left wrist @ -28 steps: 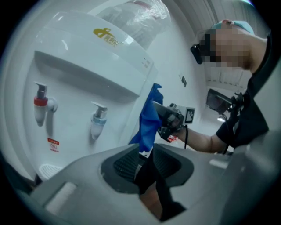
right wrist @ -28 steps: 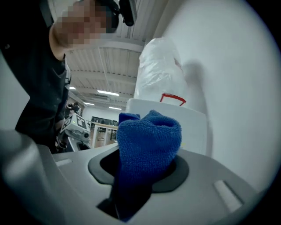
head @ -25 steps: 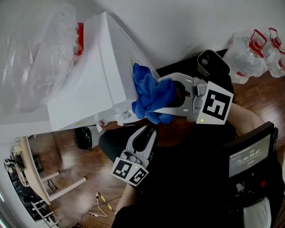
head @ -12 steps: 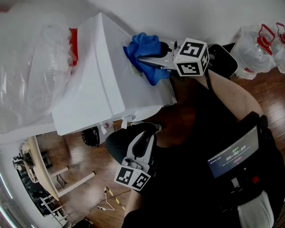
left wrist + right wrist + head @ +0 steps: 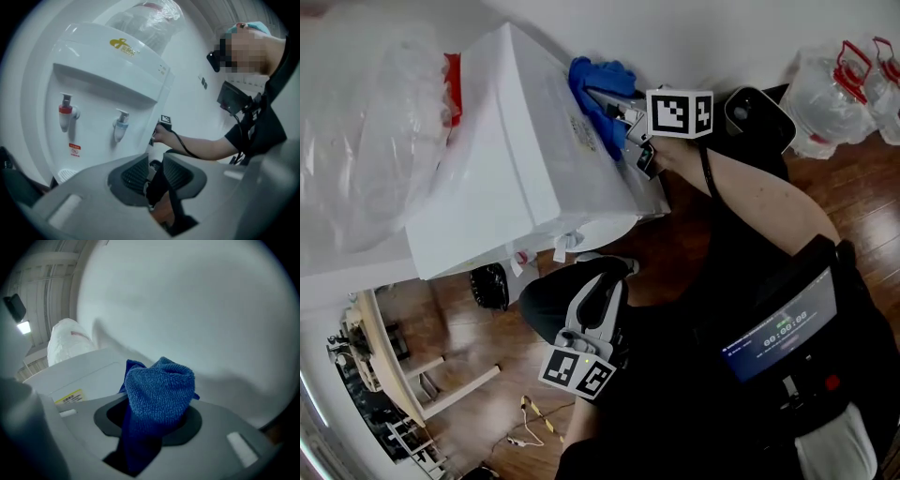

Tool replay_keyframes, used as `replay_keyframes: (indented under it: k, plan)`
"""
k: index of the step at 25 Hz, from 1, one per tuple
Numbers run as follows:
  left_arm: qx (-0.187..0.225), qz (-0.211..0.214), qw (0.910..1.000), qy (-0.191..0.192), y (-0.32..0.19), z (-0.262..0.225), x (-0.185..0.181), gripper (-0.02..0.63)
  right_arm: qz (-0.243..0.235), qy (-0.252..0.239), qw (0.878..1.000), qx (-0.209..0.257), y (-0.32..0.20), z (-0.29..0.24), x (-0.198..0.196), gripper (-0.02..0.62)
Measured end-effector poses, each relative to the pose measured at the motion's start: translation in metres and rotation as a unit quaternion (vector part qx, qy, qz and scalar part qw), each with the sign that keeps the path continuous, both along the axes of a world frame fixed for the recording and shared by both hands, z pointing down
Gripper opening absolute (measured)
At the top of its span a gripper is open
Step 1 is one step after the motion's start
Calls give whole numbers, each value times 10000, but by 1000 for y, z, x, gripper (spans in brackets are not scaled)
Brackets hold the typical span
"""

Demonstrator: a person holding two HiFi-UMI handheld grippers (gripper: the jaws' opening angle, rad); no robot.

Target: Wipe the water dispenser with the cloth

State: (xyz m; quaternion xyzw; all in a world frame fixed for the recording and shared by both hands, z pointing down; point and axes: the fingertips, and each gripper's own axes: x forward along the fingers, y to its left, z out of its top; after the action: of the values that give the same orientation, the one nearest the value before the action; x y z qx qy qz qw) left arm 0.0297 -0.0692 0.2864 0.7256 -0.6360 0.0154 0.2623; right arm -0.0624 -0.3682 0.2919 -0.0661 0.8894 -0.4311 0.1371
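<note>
Clamping the blue cloth (image 5: 159,390) in my right gripper (image 5: 602,101), bunched to wipe the side of the water dispenser (image 5: 516,141); left gripper (image 5: 602,287) hangs low, jaws slightly apart, empty.

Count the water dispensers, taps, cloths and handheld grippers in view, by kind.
White plastic water dispenser: 1
Dispenser taps: 2 (red-capped tap, blue-capped tap)
Blue microfibre cloth: 1
Grey handheld grippers: 2 (left gripper, right gripper)
Total: 6
</note>
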Motion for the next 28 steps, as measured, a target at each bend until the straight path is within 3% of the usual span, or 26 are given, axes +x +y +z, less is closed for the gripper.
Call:
replay_keyframes:
  k: [8, 12, 16, 24, 28]
  plan:
    - [245, 518, 9983, 134, -22, -1, 17, 101, -627, -368, 9925, -984, 129, -2, 66, 160]
    - [252, 597, 9977, 208, -25, 3, 22, 101, -776, -514, 9855, -1417, 156, 1, 82, 160]
    - [197, 481, 9985, 175, -24, 5, 18, 101, -402, -477, 9879, -1422, 116, 11, 66, 160]
    - [-272, 245, 9992, -168, -7, 20, 3, 101, 597, 4, 9896, -1310, -20, 57, -5, 161]
    - [-384, 376, 9985, -121, -11, 24, 5, 101, 677, 290, 9869, -1438, -25, 83, -9, 160]
